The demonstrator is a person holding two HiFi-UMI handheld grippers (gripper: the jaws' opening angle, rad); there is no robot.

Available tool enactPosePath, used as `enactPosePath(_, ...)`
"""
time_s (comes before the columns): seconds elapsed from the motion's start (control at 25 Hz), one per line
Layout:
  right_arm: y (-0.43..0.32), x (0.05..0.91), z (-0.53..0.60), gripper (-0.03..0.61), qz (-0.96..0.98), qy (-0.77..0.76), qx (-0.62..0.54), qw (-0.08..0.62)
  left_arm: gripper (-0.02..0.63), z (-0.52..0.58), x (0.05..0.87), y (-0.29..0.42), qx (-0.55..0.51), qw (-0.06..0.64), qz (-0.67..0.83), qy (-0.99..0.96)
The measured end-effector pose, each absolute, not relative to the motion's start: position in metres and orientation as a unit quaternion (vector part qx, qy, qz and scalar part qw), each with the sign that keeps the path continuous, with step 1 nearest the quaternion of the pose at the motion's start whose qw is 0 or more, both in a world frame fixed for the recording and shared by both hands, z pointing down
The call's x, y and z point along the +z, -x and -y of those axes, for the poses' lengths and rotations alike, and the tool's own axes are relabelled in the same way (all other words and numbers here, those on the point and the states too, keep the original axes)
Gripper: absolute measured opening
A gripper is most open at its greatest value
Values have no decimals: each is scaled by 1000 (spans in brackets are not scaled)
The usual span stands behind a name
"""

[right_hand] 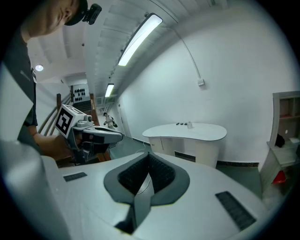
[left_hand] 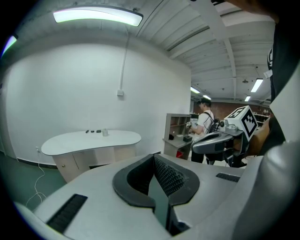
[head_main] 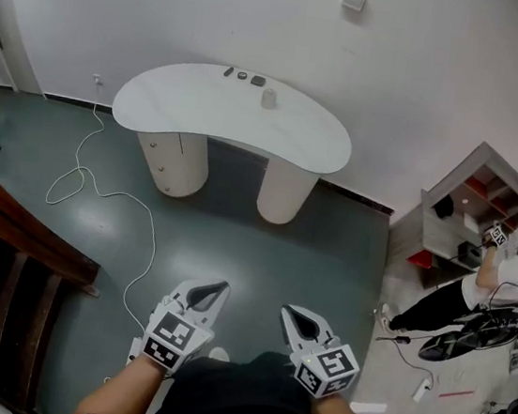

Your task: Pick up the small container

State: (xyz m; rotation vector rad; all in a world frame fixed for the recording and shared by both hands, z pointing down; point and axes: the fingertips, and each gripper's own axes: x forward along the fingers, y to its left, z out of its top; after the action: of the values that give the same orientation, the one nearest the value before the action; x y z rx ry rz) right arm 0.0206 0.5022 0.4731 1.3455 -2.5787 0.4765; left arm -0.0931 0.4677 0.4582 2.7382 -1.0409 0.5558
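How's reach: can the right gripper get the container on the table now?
Probably not from here. The container sits near the far edge of the table; the right gripper, jaws shut, is well short of it, with floor between. Nothing blocks the way, but the gripper would have to be brought closer.

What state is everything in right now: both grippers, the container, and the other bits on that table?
left gripper: shut, nothing between its jaws.
right gripper: shut, nothing between its jaws.
small container: upright, untouched, well away from both grippers.
white table: bears the container near its back edge.
three dark items: lying in a row left of the container, apart from it.
white cable: slack, lying in loops.
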Motion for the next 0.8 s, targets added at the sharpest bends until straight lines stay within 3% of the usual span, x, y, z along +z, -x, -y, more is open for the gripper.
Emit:
enactPosePath(0.44, -9, 485, -460, -3, 875, -442, 170, 104, 17, -428, 471, 99, 183, 92, 350, -914)
enactPosePath(0.8, -9, 487, -355, -3, 889, -410, 182, 90, 16, -338, 472, 97, 194, 104, 371, -902)
